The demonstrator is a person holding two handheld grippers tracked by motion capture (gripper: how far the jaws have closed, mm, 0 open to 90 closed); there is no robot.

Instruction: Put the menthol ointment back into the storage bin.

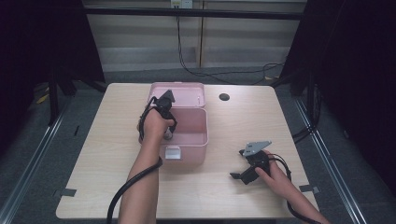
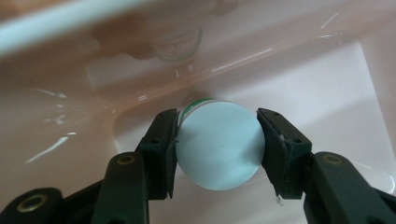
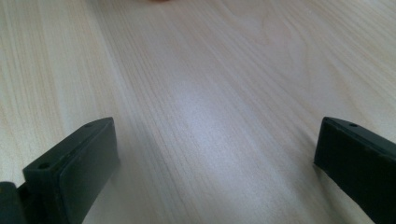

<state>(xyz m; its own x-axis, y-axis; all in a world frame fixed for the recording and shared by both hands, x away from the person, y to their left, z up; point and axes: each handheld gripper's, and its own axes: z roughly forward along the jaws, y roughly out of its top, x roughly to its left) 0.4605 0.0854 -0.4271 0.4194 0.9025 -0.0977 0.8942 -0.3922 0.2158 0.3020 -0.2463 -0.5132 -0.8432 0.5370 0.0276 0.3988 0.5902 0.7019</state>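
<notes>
Two grippers at a wood table [image 1: 107,140]. Left gripper [image 2: 217,140] reaches down into an open pink box [image 1: 198,123], jaws clamped on both sides of a round white-topped container w/ green rim [image 2: 218,144], just above the box floor. Right gripper [image 3: 215,154] rests on bare tabletop, well apart from the box, jaws spread wide w/ nothing between.

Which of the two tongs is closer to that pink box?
Left. The left tongs reach down inside the pink box, shut on a round white-capped bottle. The right tongs rest on the wooden table to the box's right, open and apart from it.
</notes>
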